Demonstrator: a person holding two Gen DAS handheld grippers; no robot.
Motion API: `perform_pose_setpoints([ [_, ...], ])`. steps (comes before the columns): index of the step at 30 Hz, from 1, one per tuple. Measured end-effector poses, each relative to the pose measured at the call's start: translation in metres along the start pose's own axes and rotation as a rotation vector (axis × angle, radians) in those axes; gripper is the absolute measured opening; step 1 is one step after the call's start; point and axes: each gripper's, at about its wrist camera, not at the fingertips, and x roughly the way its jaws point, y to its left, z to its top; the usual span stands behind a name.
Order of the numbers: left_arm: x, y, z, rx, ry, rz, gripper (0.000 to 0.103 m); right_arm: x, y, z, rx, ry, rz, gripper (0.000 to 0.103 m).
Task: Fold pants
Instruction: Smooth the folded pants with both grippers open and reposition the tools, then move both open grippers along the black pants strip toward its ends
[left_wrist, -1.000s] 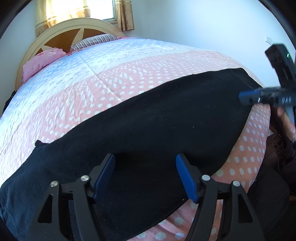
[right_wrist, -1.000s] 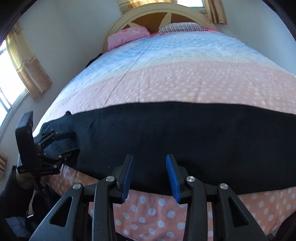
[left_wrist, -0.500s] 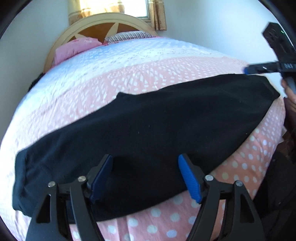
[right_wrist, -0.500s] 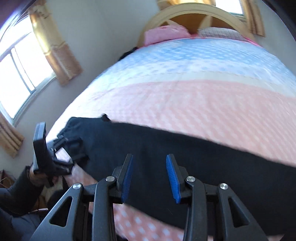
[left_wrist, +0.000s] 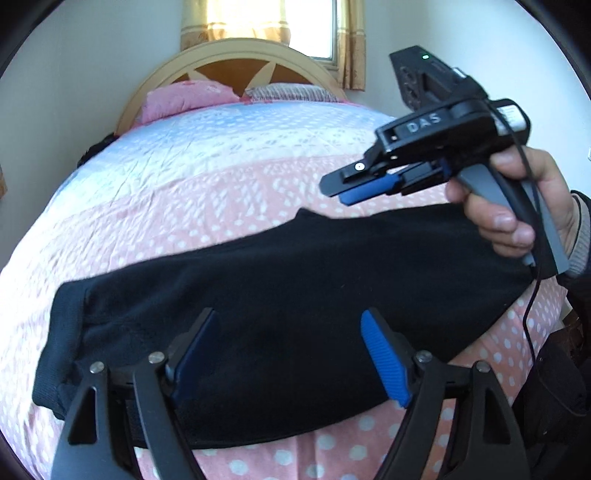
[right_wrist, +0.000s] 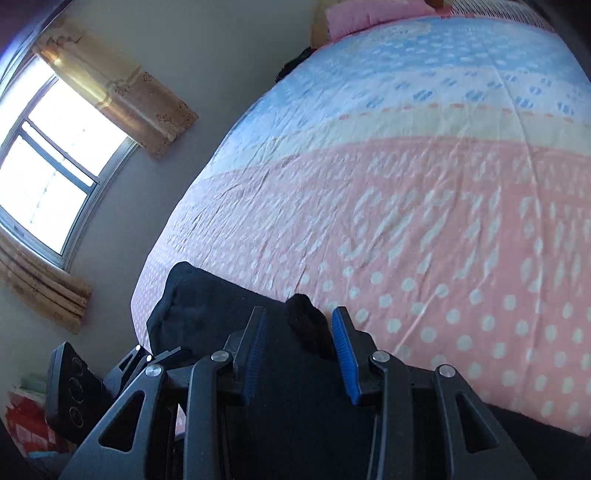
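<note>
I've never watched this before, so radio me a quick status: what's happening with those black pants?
Left gripper opening above the pants, nothing pinched. Right gripper open, holding nothing. Pants flat across the bed. Nothing in the way.

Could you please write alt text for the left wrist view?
Black pants lie across a pink polka-dot bedspread, with the left gripper above them, jaws opening. A hand holds the right gripper over the pants' far edge.

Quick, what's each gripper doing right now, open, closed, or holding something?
Left gripper: jaws opening above the black fleece pants, gripping nothing.
Right gripper: partly open, pads not pressing the pants, holding nothing.
</note>
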Motion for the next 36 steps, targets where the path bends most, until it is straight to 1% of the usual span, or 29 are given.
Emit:
perform_pose_setpoints([
  [1, 0.003, 0.0, -0.002, 0.003, 0.01, 0.002, 0.082, 0.01, -0.003, 0.001, 0.018, 0.016, 0.006, 0.038],
  [3, 0.007, -0.003, -0.004, 0.023, 0.025, 0.004, 0.082, 0.026, -0.007, 0.0, 0.046, 0.068, 0.058, 0.038],
  [4, 0.008, -0.004, -0.006, 0.033, 0.021, 0.007, 0.082, 0.029, -0.006, -0.001, 0.048, 0.072, 0.077, 0.037],
  [5, 0.006, -0.004, -0.006, 0.036, 0.019, 0.005, 0.083, 0.03, -0.002, -0.001, 0.033, 0.071, 0.072, 0.019],
  [6, 0.007, -0.002, -0.006, 0.033, 0.022, -0.002, 0.085, 0.029, 0.003, -0.001, 0.02, 0.063, 0.065, 0.012],
  [9, 0.005, 0.0, -0.004, 0.016, 0.032, -0.018, 0.088, 0.015, 0.019, 0.004, -0.024, -0.005, 0.06, 0.008],
  [10, 0.006, 0.0, -0.003, 0.019, 0.034, -0.02, 0.089, 0.015, 0.02, 0.005, -0.026, -0.013, 0.039, 0.006],
  [12, 0.008, -0.002, -0.003, 0.029, 0.041, -0.014, 0.09, 0.032, 0.013, 0.008, -0.018, 0.019, -0.053, 0.005],
  [13, 0.009, -0.003, -0.004, 0.03, 0.039, -0.011, 0.091, 0.041, 0.009, 0.007, -0.017, 0.03, -0.078, 0.005],
  [15, 0.009, -0.003, -0.005, 0.029, 0.035, -0.01, 0.091, 0.042, 0.006, 0.004, -0.027, 0.012, -0.059, 0.005],
  [17, 0.009, -0.003, -0.003, 0.025, 0.032, -0.01, 0.091, 0.037, 0.007, 0.001, -0.021, -0.003, -0.027, 0.007],
  [18, 0.009, -0.003, -0.002, 0.025, 0.03, -0.006, 0.091, 0.031, 0.007, -0.002, -0.011, -0.01, -0.018, 0.011],
  [19, 0.009, -0.003, -0.002, 0.024, 0.029, -0.001, 0.091, 0.022, 0.007, -0.006, -0.011, -0.018, -0.028, 0.027],
  [20, 0.007, -0.005, -0.003, 0.02, 0.027, 0.003, 0.091, 0.01, 0.006, -0.011, -0.015, -0.029, -0.022, 0.046],
  [21, 0.006, -0.005, -0.003, 0.013, 0.023, -0.002, 0.091, -0.005, 0.004, -0.018, -0.023, -0.046, -0.017, 0.048],
  [23, 0.003, -0.007, 0.0, -0.005, 0.011, -0.017, 0.091, -0.034, 0.002, -0.033, -0.042, -0.076, -0.007, 0.048],
  [25, 0.001, -0.013, 0.002, -0.01, -0.014, -0.022, 0.091, -0.066, -0.002, -0.049, -0.064, -0.086, -0.002, 0.048],
  [28, 0.003, -0.023, 0.004, 0.016, -0.011, -0.038, 0.091, -0.092, -0.001, -0.081, -0.108, -0.069, -0.014, 0.048],
  [30, 0.008, -0.03, -0.001, 0.051, 0.014, -0.027, 0.091, -0.095, -0.001, -0.101, -0.123, -0.044, -0.032, 0.048],
  [32, 0.015, -0.036, -0.002, 0.087, 0.038, 0.008, 0.091, -0.094, -0.006, -0.123, -0.133, 0.0, -0.038, 0.048],
  [33, 0.014, -0.037, -0.003, 0.086, 0.027, 0.012, 0.091, -0.089, -0.009, -0.134, -0.136, 0.022, -0.057, 0.048],
  [35, 0.011, -0.036, -0.003, 0.064, 0.042, 0.008, 0.093, -0.08, -0.021, -0.155, -0.131, 0.047, -0.097, 0.048],
  [36, 0.01, -0.036, -0.003, 0.047, 0.047, 0.0, 0.093, -0.081, -0.023, -0.16, -0.147, 0.014, -0.093, 0.048],
])
